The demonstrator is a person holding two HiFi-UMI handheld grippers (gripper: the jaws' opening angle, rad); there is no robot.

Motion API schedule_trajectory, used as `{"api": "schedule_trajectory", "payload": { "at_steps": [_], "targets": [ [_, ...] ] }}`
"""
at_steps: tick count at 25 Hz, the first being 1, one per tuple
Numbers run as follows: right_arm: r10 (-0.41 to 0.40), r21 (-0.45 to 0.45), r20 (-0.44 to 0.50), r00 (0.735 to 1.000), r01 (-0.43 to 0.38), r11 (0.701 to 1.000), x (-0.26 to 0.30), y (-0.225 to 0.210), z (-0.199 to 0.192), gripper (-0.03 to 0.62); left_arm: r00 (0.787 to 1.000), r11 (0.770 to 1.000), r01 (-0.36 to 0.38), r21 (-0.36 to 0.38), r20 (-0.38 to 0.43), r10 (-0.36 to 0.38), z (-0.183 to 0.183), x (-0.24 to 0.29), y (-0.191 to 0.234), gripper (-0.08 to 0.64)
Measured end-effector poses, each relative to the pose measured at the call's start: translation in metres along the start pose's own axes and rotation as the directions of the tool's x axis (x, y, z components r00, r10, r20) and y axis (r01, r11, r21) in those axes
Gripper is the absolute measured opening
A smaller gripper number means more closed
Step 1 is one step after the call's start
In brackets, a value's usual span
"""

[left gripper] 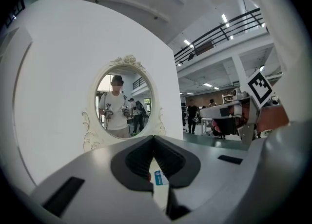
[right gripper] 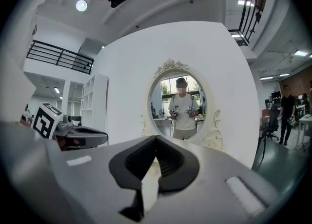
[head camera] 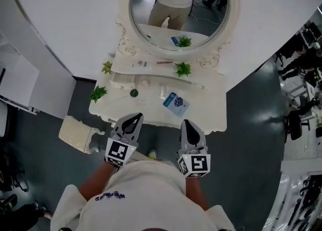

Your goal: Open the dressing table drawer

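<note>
A white dressing table with an oval mirror stands against a white wall in the head view. Its drawer front lies under the front edge and is hidden from above. My left gripper and right gripper hover side by side just before that front edge, both pointing at the table. Each is shut with nothing between the jaws. In the left gripper view the left gripper faces the mirror; in the right gripper view the right gripper does the same, with the mirror ahead.
On the tabletop lie a blue-and-white packet, a dark round lid, small green plants and a few slim items on the raised shelf. A cream stool stands at the table's left. Desks and people fill the right side.
</note>
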State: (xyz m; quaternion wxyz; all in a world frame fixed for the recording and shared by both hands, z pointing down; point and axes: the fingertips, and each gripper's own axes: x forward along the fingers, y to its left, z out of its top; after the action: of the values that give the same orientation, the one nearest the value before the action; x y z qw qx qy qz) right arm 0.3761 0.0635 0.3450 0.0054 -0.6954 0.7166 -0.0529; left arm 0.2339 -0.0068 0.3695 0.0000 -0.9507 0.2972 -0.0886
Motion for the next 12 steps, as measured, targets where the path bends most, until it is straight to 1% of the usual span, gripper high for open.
{"api": "schedule_trajectory", "payload": {
  "at_steps": [4,6,9,12],
  "targets": [
    [0.003,0.019,-0.028,1.0,-0.003,1.0,-0.005,0.001,-0.009,0.011,1.0,1.0,-0.003,-0.017,-0.002,0.003,-0.004,-0.004,-0.002,0.009],
    [0.01,0.017,-0.041,0.999,-0.009,1.0,-0.005,0.004,-0.011,0.011,1.0,1.0,-0.006,0.0,-0.006,0.006,-0.004,-0.005,-0.001,0.009],
    [0.013,0.004,-0.04,0.999,-0.012,1.0,-0.005,0.008,-0.009,0.009,1.0,0.998,-0.003,0.058,-0.011,0.004,-0.002,-0.006,-0.004,0.009],
    [0.011,0.006,-0.037,0.999,-0.011,1.0,-0.006,0.01,-0.009,0.011,1.0,0.999,0.007,0.043,-0.012,-0.007,-0.004,-0.008,-0.006,0.009]
  ]
}}
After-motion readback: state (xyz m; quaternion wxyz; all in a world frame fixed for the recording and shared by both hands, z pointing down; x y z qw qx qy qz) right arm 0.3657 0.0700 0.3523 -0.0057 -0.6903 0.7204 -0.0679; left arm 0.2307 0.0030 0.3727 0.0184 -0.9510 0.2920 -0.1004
